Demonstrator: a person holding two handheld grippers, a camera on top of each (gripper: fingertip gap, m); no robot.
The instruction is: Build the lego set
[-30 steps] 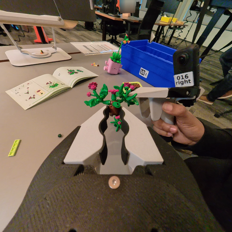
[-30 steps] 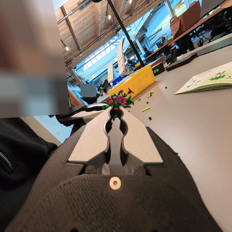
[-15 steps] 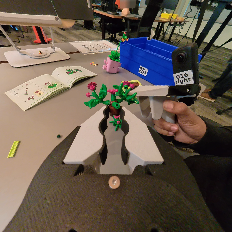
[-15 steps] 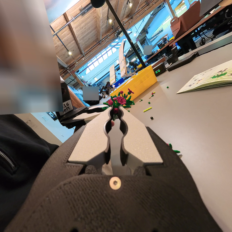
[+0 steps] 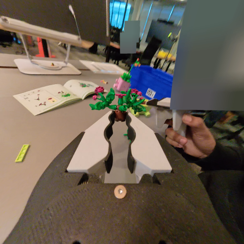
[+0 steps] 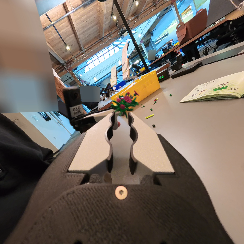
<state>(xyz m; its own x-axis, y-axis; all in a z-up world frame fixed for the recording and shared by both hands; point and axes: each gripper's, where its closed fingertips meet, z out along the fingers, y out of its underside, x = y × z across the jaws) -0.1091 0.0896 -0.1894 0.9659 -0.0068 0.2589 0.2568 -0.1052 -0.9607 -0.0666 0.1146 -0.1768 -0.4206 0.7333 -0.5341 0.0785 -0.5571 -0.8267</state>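
Grey table (image 5: 39,132) w/ open booklet (image 5: 56,95); left tongs (image 5: 119,116) grip flower build (image 5: 117,101), right tongs (image 6: 120,116) prob. empty, apart.

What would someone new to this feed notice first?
First, the flower cluster: green leaves and magenta blooms on a brown base, pinched at that base by the left hand-held gripper. To its right, the right hand-held gripper stands open, its tips close to the leaves. Behind lie an open instruction booklet and a blue bin on the grey table.
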